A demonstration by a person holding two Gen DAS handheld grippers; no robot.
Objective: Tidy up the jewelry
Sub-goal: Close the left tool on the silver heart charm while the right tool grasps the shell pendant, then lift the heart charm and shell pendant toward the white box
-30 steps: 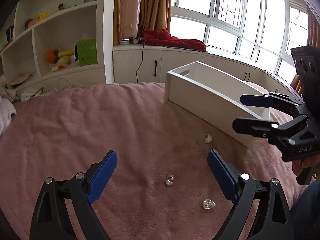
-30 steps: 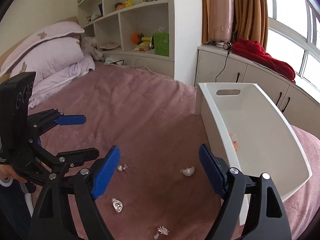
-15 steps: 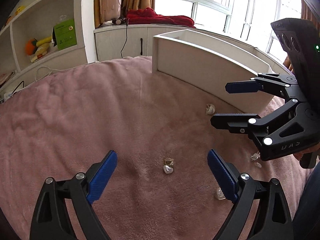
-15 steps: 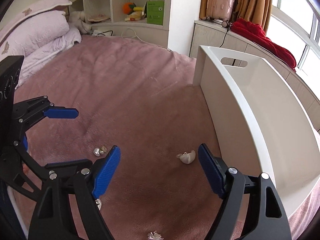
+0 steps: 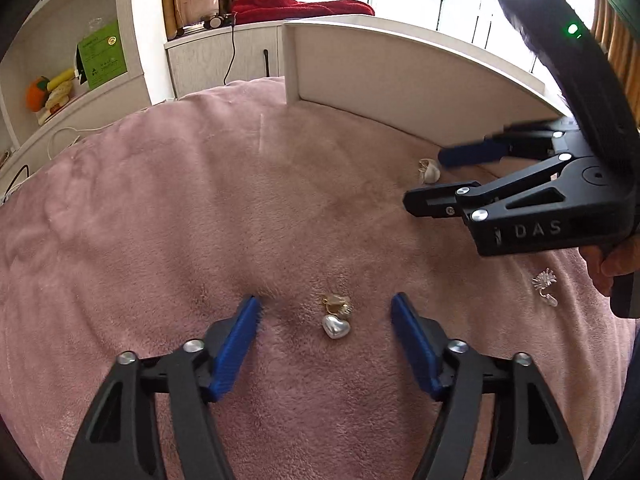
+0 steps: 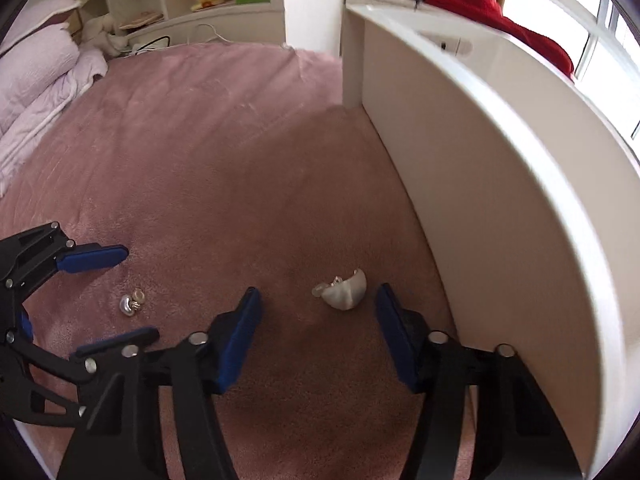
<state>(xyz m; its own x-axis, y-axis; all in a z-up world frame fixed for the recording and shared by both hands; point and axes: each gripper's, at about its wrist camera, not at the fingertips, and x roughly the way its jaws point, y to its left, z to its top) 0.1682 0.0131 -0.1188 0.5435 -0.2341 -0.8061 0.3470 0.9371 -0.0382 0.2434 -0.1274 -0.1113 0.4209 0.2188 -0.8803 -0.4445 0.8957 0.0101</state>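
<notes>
A heart-shaped pearl earring (image 5: 336, 325) with a gold top lies on the pink blanket, between the open fingers of my left gripper (image 5: 325, 303), which is low over it. It also shows in the right wrist view (image 6: 130, 303). A white shell-shaped earring (image 6: 345, 288) lies just ahead of my open right gripper (image 6: 316, 295), next to the white box (image 6: 500, 168). In the left wrist view the shell earring (image 5: 429, 170) sits between the right gripper's fingertips (image 5: 430, 180). A silver spiky earring (image 5: 545, 283) lies to the right.
The white box wall (image 5: 400, 76) stands at the back right of the bed. White shelves (image 5: 80, 68) with toys and a green carton are beyond the bed. Pillows (image 6: 32, 64) lie at the far left. A red cloth (image 5: 304, 2) is on the window sill.
Both grippers have come down and forward, close to the blanket. The left one now brackets the heart earring, the right one has reached the shell earring. Both stayed open.
</notes>
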